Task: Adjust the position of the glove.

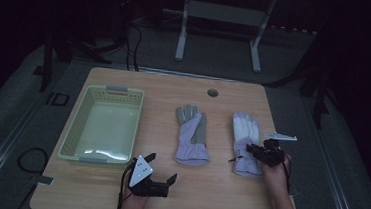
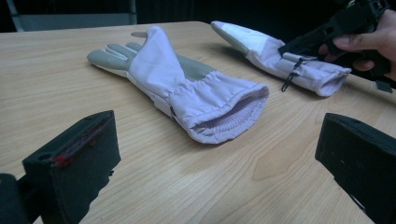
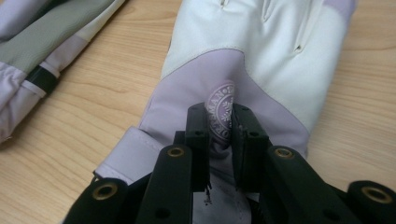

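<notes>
Two low forearms: right gripper [image 3: 219, 140] pinching the right glove [image 3: 261, 51]; left gripper [image 1: 160, 170] agape, level.

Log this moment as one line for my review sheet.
right gripper: fingers pinch fabric of right glove | left gripper: open, nothing held | left glove: flat mid-table | basket: nothing inside

The right gripper [image 1: 255, 151] sits low over the cuff end of the right glove [image 1: 245, 134], its 2 jaws pinched together on a fold of the fabric. The left gripper [image 1: 161, 169] rests nearer the person than that glove, jaws spread wide apart, holding nothing.
</notes>
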### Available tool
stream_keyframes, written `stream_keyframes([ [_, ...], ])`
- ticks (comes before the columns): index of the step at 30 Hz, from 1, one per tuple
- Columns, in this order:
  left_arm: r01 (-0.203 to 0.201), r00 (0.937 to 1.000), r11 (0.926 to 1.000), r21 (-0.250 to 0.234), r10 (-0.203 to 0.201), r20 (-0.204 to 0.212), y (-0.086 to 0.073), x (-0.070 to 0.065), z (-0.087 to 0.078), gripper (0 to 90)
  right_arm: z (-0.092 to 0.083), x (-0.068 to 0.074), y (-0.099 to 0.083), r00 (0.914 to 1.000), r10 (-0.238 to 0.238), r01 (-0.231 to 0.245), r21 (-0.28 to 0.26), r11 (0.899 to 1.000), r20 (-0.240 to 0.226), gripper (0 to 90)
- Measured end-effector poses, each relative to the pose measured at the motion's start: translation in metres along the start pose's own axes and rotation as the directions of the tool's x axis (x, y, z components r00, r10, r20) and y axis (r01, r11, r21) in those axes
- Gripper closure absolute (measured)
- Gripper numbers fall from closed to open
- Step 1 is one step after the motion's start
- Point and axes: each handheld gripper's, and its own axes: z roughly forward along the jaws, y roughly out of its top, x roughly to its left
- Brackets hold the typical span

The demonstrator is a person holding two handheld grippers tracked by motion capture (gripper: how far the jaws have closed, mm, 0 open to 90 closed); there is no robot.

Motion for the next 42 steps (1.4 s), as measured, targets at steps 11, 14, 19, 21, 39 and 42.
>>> stream_keyframes([
  [11, 0.001, 1.0000, 1.0000, 0.003, -0.001, -0.001, 0.000, 0.000, 0.000, 0.0, -0.037, -0.002, 0.016, 0.9989, 0.036, -0.034, -0.068, 0.997, 0.031, 80.1],
  [14, 0.001, 1.0000, 1.0000, 0.003, -0.001, -0.001, 0.000, 0.000, 0.000, 0.0, -0.049, 0.003, 0.027, 0.9982, 0.032, -0.027, -0.096, 0.995, 0.051, 80.1],
  [19, 0.002, 1.0000, 1.0000, 0.003, -0.002, 0.000, 0.000, 0.000, 0.000, 0.0, -0.065, 0.016, 0.046, 0.9976, 0.009, 0.000, -0.132, 0.991, 0.069, 80.1],
  [21, 0.003, 1.0000, 1.0000, 0.004, -0.003, 0.000, 0.000, 0.000, 0.000, 0.0, -0.071, 0.022, 0.052, 0.9975, 0.007, 0.003, -0.142, 0.990, 0.071, 80.2],
  [39, 0.003, 1.0000, 1.0000, 0.002, -0.003, 0.003, 0.000, 0.001, 0.000, 0.0, -0.075, 0.111, 0.104, 0.9976, -0.055, 0.063, -0.213, 0.975, 0.042, 80.0],
  [42, 0.010, 0.9999, 0.9999, -0.001, -0.010, 0.003, 0.000, 0.001, 0.000, 0.0, -0.065, 0.130, 0.108, 0.9976, -0.061, 0.066, -0.199, 0.978, 0.035, 80.0],
])
